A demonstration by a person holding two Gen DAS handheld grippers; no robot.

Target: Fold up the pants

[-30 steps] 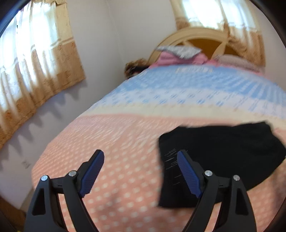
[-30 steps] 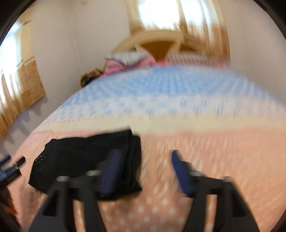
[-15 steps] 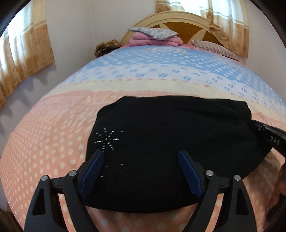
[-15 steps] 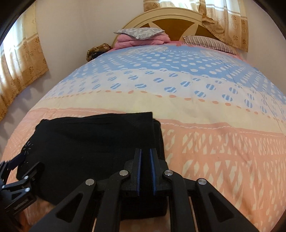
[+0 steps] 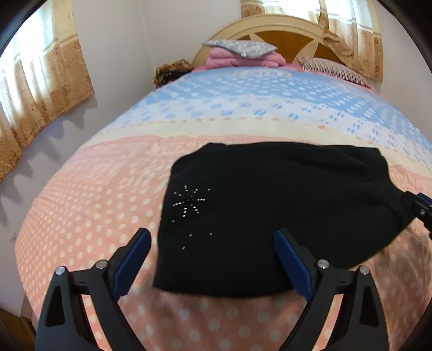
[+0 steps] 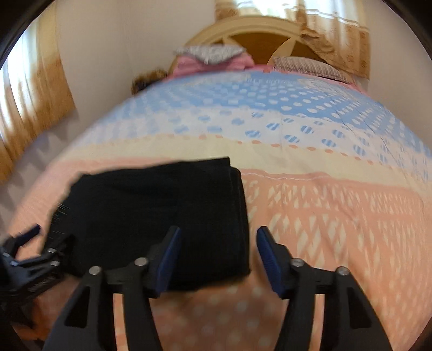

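Lying folded into a black block, the pants (image 5: 272,213) rest on the pink dotted band of the bedspread (image 5: 89,216), a beaded star near their left edge. The left gripper (image 5: 213,259) hovers over their near edge with jaws wide and nothing held; the right gripper (image 6: 216,256) straddles their right edge, jaws also wide and empty, and its tip shows at the pants' right corner in the left view. Beyond, the bedspread turns cream, then blue with dots, up to a stack of pink bedding (image 5: 243,58) topped by a grey pillow (image 5: 240,47), a striped pillow (image 5: 332,68) and a curved headboard (image 5: 286,25). Gold curtains (image 5: 40,89) hang on the white walls. No writing is readable.
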